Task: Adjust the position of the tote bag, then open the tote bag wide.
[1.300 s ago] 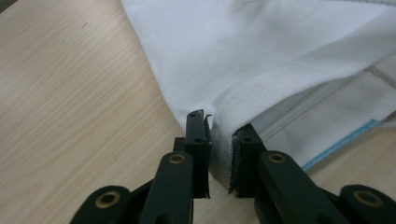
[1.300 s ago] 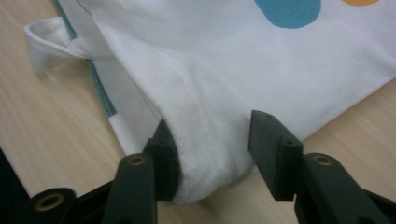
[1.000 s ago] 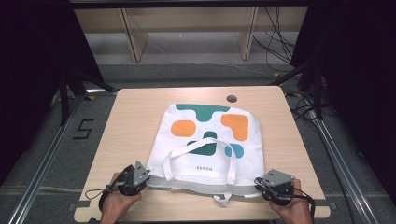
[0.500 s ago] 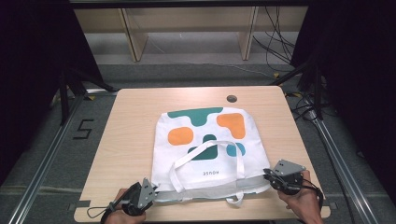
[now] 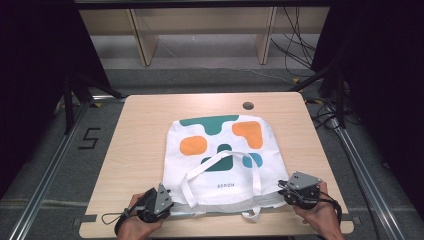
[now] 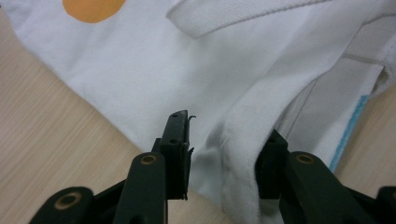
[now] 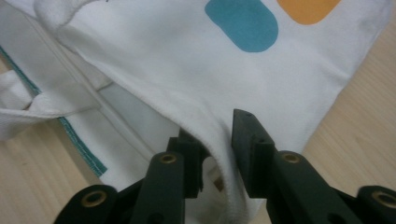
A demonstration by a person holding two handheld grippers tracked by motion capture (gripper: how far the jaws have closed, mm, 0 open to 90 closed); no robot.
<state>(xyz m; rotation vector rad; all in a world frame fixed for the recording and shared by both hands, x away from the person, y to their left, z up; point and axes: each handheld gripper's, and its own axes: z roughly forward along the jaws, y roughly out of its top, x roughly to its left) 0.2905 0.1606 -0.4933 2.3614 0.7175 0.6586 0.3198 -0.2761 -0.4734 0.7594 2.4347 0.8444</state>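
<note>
white tote bag (image 5: 220,160) on wooden table (image 5: 140,130)

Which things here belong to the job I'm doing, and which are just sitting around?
In the job:
- white tote bag, flat on the table
- left hand-held gripper, jaws just opening, bag hem between them
- right hand-held gripper, jaws astride the bag's other near corner

Just around:
- wooden shelf unit behind the table
- cables on the floor
</note>
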